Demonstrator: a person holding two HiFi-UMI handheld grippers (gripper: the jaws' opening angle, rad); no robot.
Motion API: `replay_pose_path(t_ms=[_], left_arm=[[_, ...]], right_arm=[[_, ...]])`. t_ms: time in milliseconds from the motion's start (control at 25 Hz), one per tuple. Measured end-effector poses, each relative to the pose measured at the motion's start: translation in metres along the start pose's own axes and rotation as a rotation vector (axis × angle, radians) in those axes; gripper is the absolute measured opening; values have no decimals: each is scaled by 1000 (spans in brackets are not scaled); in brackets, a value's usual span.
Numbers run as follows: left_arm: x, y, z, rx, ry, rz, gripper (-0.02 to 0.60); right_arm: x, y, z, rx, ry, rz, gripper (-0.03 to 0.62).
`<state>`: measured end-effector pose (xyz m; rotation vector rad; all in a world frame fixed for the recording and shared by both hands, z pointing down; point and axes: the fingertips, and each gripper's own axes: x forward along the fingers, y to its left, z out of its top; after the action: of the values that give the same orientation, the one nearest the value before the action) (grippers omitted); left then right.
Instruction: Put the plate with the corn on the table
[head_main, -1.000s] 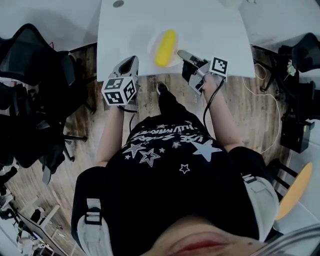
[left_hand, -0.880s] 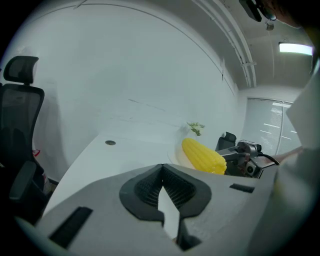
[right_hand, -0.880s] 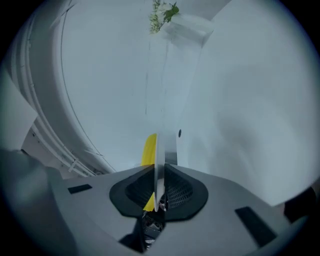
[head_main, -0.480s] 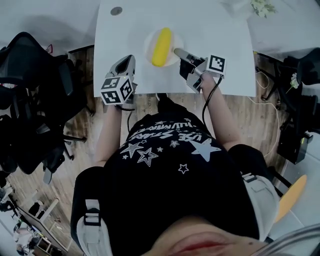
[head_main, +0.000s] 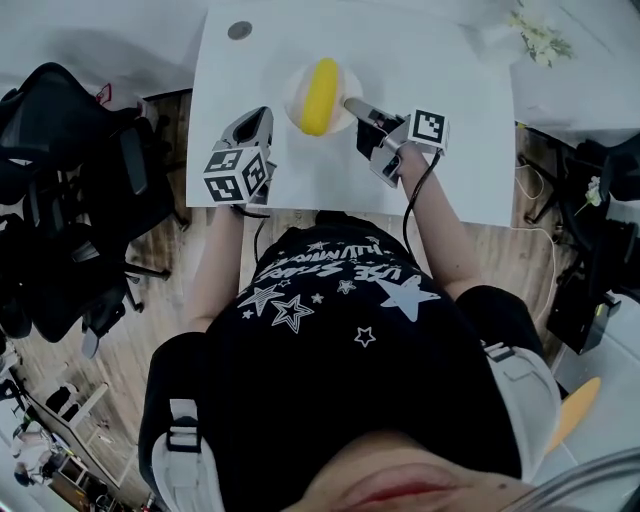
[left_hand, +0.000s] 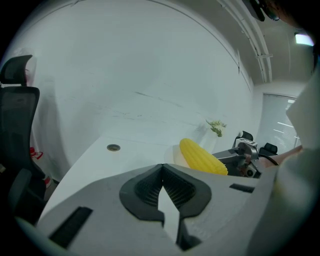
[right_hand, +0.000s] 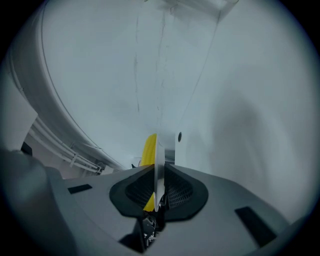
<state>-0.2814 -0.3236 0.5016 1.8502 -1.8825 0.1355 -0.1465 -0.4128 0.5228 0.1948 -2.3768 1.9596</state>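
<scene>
Over mid table we hold the plate level so the corn won't roll; right gripper clamps its rim. Left gripper closed, empty, near the left edge, clear of the plate.

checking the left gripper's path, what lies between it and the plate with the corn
Nothing: only bare white table top lies between the left gripper and the plate. Both the head view and the left gripper view show this.
</scene>
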Motion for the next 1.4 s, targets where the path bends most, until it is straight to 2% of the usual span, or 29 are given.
replay_pose_path(t_ms=[520, 680, 800, 1280, 1400], left_arm=[[42, 34, -4, -42, 32, 48, 6], [56, 44, -6, -57, 48, 61, 6], [63, 50, -6, -71, 52, 61, 6], [84, 70, -14, -103, 74, 94, 6], [90, 78, -16, -117, 85, 98, 6]], right_arm=[[55, -36, 28, -8, 70, -23, 40], [69, -45, 34, 42, 69, -27, 40], [78, -58, 41, 25, 73, -44, 40], [105, -84, 59, 84, 44, -75, 40], [115, -90, 66, 90, 43, -106, 40]])
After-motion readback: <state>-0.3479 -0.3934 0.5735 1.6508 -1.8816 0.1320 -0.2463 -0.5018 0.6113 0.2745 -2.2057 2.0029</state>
